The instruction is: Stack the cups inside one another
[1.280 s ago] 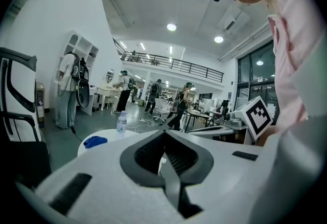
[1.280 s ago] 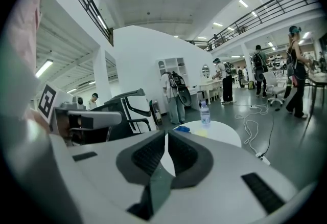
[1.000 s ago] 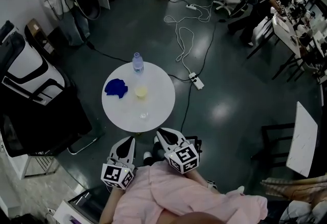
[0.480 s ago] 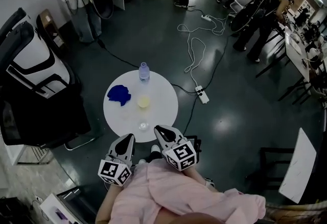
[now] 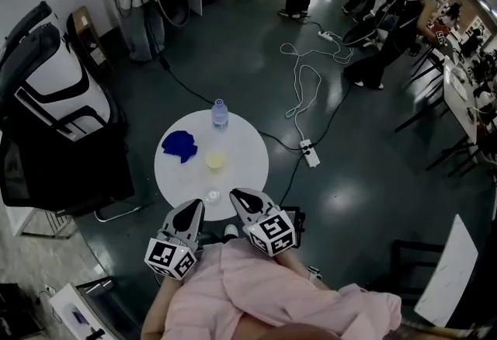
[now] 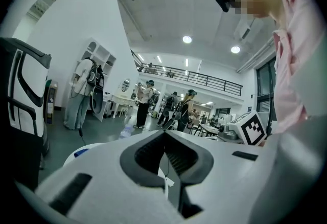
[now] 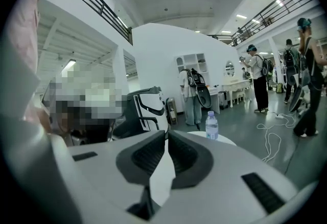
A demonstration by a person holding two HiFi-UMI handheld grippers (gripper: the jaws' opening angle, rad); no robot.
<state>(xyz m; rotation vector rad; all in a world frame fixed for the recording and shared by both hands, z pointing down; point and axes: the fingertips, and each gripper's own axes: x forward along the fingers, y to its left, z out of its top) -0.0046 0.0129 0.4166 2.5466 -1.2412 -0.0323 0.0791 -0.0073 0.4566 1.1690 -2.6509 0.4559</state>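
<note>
Cups (image 5: 215, 161) are being put at risk of toppling, since the left gripper (image 5: 193, 208) and right gripper (image 5: 236, 196) are being held shut and empty near them.

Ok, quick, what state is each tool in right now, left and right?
Left tool: closed, holding nothing.
Right tool: closed, holding nothing.

We hold both grippers side by side, close to our body, pointing forward. The left gripper (image 5: 191, 211) has its jaws together with nothing between them. The right gripper (image 5: 238, 196), just beside it, is likewise closed and empty.
</note>
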